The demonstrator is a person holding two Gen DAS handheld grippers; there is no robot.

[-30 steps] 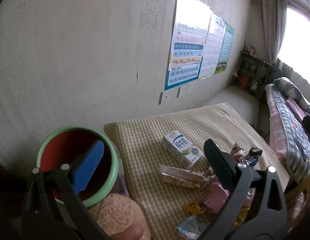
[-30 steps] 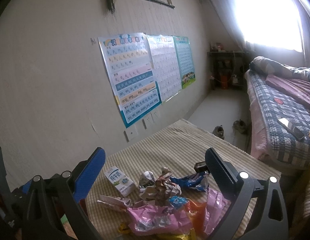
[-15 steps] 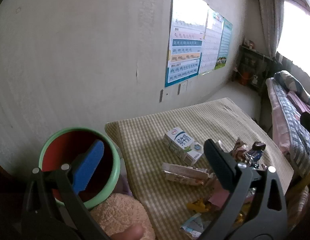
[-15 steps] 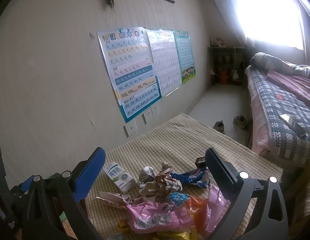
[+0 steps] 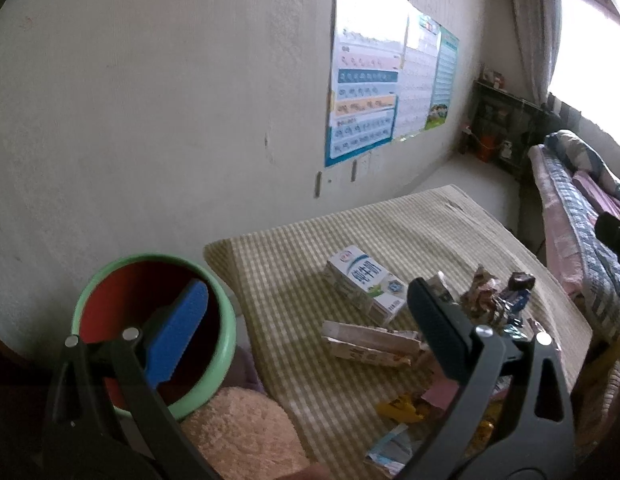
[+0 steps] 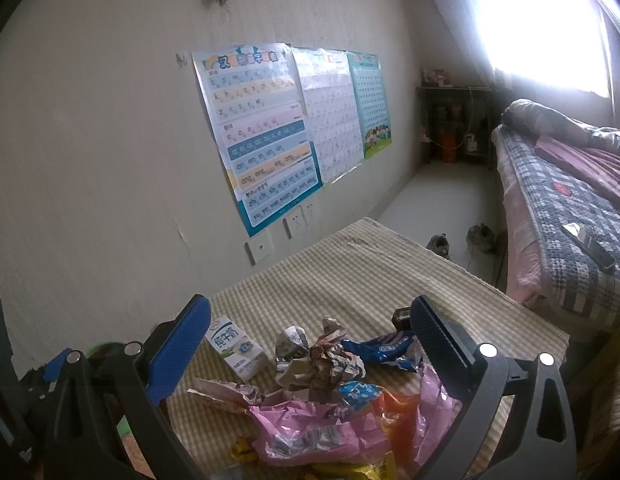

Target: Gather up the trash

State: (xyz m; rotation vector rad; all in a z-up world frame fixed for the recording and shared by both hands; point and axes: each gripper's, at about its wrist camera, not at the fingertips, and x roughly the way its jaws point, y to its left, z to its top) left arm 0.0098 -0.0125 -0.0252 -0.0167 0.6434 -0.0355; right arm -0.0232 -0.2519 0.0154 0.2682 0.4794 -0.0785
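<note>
A heap of trash lies on the checked tablecloth (image 5: 430,232). It includes a white and blue milk carton (image 5: 364,280), a flattened carton (image 5: 370,344) and crumpled wrappers (image 5: 494,300). A green-rimmed bin (image 5: 158,258) with a red inside stands left of the table. My left gripper (image 5: 306,312) is open and holds nothing; its blue finger hangs over the bin. In the right wrist view the milk carton (image 6: 234,344), crumpled paper (image 6: 322,360), a blue wrapper (image 6: 382,350) and a pink plastic bag (image 6: 322,428) lie between and below the fingers of my right gripper (image 6: 310,320), which is open and empty.
A peach plush object (image 5: 242,432) sits below the bin. Posters (image 6: 262,136) hang on the wall behind the table. A bed with a checked quilt (image 6: 570,220) runs along the right, and shoes (image 6: 438,244) lie on the floor beyond the table's far edge.
Both views have shifted slightly, so the table and trash sit a little lower and further right in frame. Both grippers stay open, and nothing on the table has moved.
</note>
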